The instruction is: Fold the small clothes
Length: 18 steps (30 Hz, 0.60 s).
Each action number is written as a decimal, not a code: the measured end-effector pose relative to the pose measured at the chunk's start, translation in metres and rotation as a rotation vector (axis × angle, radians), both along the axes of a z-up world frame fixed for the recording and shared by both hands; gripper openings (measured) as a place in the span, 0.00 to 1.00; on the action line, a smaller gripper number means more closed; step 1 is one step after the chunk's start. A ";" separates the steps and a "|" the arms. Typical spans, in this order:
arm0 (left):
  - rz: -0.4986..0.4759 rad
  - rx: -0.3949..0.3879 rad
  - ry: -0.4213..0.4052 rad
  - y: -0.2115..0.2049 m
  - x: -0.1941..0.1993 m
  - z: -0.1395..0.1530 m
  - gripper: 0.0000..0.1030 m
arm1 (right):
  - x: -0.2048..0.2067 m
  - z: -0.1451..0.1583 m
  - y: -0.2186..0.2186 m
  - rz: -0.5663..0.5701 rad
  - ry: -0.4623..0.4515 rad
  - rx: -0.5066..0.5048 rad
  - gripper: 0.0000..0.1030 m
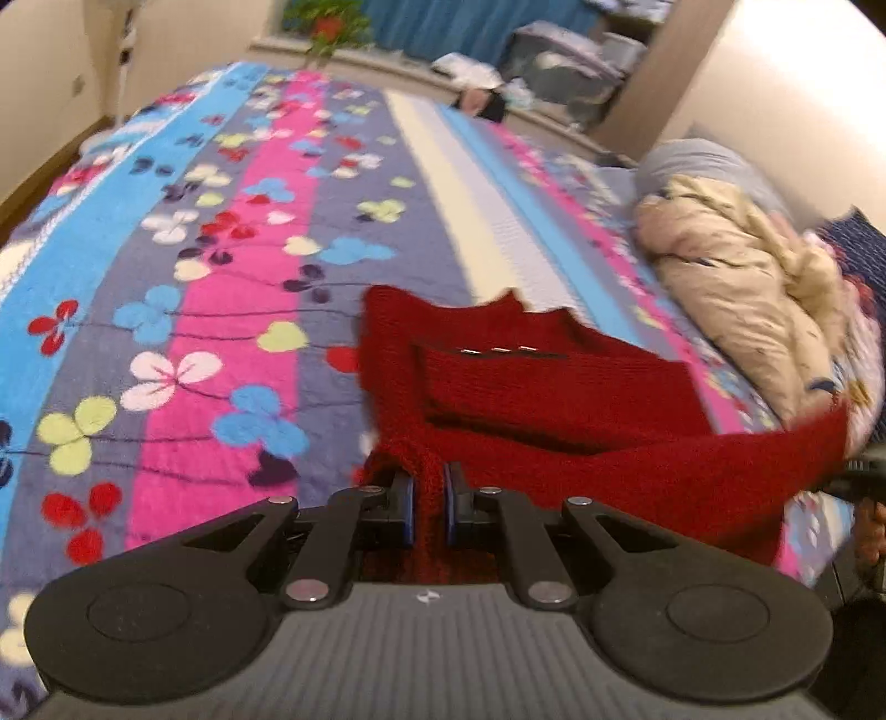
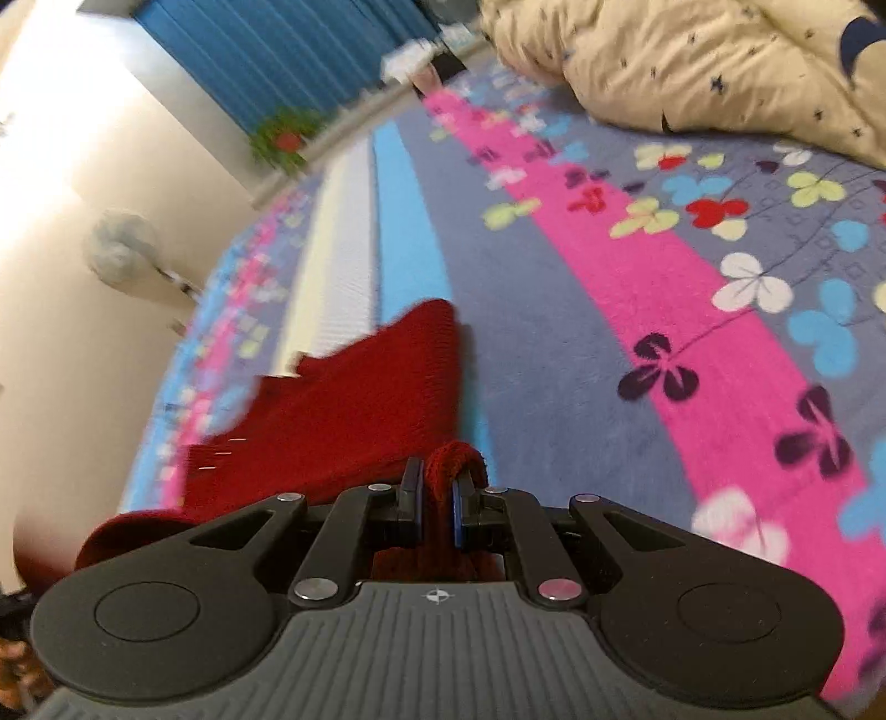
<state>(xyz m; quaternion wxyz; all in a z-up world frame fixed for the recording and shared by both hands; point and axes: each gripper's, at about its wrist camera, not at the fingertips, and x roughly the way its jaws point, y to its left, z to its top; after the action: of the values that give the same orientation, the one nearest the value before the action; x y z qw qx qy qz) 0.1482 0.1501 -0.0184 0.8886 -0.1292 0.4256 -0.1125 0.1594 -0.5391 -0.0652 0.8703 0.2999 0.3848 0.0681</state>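
A dark red knitted garment (image 1: 542, 399) is held up over the striped flower-print bedspread (image 1: 221, 277), stretched between both grippers. My left gripper (image 1: 429, 487) is shut on one bunched corner of the knit. From there a red band runs right toward the other gripper (image 1: 864, 471) at the frame's edge. In the right wrist view my right gripper (image 2: 439, 487) is shut on a fold of the same red garment (image 2: 354, 410), which hangs away to the left. A row of small silver marks (image 1: 498, 350) shows on its front.
A cream quilt (image 1: 736, 288) lies bunched along the bed's right side, seen too as the quilt (image 2: 692, 61) at the top of the right wrist view. Beyond the bed are blue curtains (image 2: 277, 50), a potted plant (image 1: 329, 25) and a standing fan (image 2: 124, 249).
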 end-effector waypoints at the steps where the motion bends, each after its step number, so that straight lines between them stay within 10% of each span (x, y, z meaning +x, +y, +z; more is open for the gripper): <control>1: 0.015 -0.024 0.025 0.005 0.011 -0.014 0.11 | 0.011 -0.010 0.001 -0.005 0.019 -0.009 0.09; 4: 0.072 -0.023 0.125 0.011 0.025 -0.043 0.11 | 0.036 -0.048 0.009 -0.029 0.158 -0.015 0.09; 18: 0.132 -0.121 0.091 0.030 0.028 -0.035 0.27 | 0.037 -0.044 0.005 -0.079 0.135 0.023 0.19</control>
<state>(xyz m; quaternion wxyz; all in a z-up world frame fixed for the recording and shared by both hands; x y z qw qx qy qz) 0.1761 0.1799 -0.0537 0.8643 -0.2153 0.4487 -0.0731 0.1966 -0.5341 -0.1093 0.8409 0.3287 0.4296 0.0178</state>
